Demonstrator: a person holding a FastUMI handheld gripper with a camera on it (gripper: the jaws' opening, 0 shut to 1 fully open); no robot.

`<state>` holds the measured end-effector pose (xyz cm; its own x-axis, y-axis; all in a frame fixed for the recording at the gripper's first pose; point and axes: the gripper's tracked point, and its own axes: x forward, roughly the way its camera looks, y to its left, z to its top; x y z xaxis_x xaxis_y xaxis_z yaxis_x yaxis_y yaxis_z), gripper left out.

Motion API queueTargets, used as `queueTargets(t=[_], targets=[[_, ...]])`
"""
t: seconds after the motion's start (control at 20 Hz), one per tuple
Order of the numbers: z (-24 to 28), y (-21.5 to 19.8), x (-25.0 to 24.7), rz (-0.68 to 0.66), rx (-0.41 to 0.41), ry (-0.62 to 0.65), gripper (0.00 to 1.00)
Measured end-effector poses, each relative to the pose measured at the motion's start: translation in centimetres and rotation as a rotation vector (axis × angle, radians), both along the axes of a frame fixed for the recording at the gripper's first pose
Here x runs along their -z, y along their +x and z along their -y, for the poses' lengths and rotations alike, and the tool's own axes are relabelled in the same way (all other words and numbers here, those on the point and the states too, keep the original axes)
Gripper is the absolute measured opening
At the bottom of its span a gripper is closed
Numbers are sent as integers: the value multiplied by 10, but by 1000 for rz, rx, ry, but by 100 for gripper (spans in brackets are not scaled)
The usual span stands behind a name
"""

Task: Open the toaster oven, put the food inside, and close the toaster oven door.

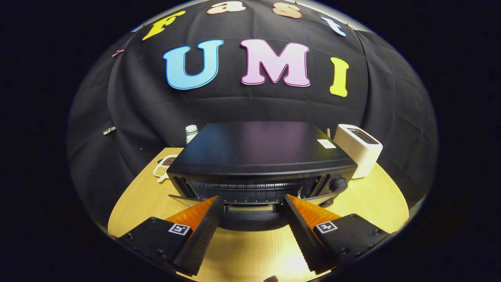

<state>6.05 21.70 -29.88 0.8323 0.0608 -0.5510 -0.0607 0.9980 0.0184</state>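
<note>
A black toaster oven (258, 150) stands on the wooden table (368, 203) just ahead of my fingers. Its door (250, 221) is swung down toward me, and the wire rack (250, 187) shows in the dark cavity behind it. The door's handle bar (250, 208) lies between my fingertips. My gripper (251, 199) is open, its fingers spread wide to either side of the handle and touching nothing. What lies on the rack is too dark to tell. The oven's knob (339, 184) sits beyond the right finger.
A white pop-up toaster (358, 148) stands to the right of the oven. Left of the oven are a small dish of grains (164, 166) and a white bottle (191, 133). A fingertip (271, 279) shows below the fingers. The booth's black cloth wall rises behind.
</note>
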Motion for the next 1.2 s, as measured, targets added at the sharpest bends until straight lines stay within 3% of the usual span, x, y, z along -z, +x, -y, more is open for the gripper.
queueTargets(t=[0.45,0.85,1.2], targets=[[7,-69,49,-125,-10,-33,99],[14,-103,103,-290,-48,-46,99],[13,-114,90,-301,-88,30,99]])
